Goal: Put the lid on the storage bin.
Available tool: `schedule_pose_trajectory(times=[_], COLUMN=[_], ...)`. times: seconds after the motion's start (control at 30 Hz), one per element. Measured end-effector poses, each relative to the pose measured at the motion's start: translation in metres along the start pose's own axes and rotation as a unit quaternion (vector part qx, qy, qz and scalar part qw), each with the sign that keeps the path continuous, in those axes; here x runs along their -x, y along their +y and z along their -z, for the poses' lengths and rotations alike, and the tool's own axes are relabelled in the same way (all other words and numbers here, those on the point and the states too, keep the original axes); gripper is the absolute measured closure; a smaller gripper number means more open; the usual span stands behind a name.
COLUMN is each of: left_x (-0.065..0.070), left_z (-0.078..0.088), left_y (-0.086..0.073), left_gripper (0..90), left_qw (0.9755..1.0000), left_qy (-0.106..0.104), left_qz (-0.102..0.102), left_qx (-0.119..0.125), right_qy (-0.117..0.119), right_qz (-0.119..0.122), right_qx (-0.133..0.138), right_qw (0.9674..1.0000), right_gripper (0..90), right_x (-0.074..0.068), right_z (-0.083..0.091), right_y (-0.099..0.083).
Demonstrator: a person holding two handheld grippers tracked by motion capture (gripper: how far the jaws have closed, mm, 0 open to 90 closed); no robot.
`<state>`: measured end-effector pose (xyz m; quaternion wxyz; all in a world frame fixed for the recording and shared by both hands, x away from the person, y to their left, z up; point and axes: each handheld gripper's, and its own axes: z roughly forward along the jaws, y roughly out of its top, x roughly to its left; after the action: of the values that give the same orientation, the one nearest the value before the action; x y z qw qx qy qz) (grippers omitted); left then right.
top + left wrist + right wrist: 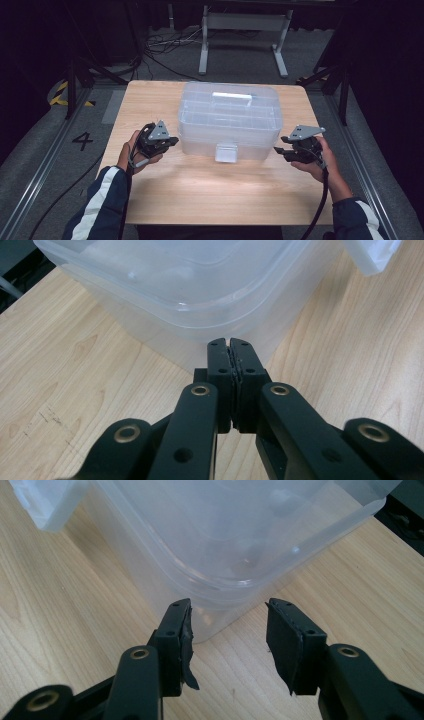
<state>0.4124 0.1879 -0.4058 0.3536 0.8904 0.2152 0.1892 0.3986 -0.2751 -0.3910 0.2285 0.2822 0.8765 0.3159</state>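
Note:
A clear plastic storage box [230, 120] with a lid, a white handle on top and a front latch [226, 152] stands mid-table. My left gripper [172, 141] sits at the box's left front corner, its jaws pressed together with nothing between them; in the left gripper view its tips [230, 347] point at the box corner [200, 310], just short of it. My right gripper [279, 151] is at the right front corner, jaws open and empty; in the right gripper view the gripper [227, 612] faces the box corner [225, 555] close ahead.
The wooden table [210, 195] has bare surface in front of the box. Beyond it are a metal desk frame [245, 40], floor cables [165, 45] and dark stands at both sides. A floor rail runs along each side of the table.

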Motion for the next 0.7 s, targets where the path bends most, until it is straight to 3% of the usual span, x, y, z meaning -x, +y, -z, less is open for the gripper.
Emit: schedule_pose_trajectory(times=[0.43, 0.53, 0.7], left_x=[0.003, 0.003, 0.003], left_z=[0.01, 0.012, 0.018], left_y=[-0.019, -0.024, -0.033], left_gripper=[77.6, 69.2, 63.2], left_qw=[0.9995, 0.9989, 0.9982], left_qy=[0.011, 0.02, 0.025], left_qz=[-0.004, -0.005, 0.0], left_qx=[-0.029, -0.043, -0.054], right_qy=[-0.008, -0.012, -0.013], right_qz=[0.011, 0.013, 0.016], right_qx=[-0.016, -0.019, -0.03], right_qw=[0.9998, 0.9997, 0.9993], right_gripper=[51.4, 50.3, 49.0], right_x=[-0.002, -0.004, -0.005], right_z=[0.002, 0.003, 0.002], right_y=[-0.008, -0.01, -0.016])
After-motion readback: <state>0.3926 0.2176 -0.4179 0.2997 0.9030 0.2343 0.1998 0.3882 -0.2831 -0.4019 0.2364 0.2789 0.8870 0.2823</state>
